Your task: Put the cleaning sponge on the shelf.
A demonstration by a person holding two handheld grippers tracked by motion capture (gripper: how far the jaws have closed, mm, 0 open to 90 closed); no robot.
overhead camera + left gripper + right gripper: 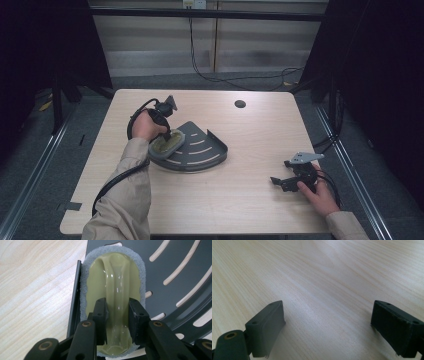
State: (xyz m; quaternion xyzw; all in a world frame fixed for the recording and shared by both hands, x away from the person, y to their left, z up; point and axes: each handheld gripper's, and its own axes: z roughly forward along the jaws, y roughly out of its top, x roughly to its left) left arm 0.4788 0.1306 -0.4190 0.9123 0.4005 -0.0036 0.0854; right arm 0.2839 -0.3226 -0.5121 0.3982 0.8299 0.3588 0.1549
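Grey-edged scrubbing pad (112,290) with olive plastic handle lies on left part of dark slotted corner shelf (200,147), near worktop (240,200) centre-left. Left gripper (117,322) clamped on handle ridge, pointing down. Right gripper (327,325) rests near worktop's right front corner, jaws wide apart, holding nothing.
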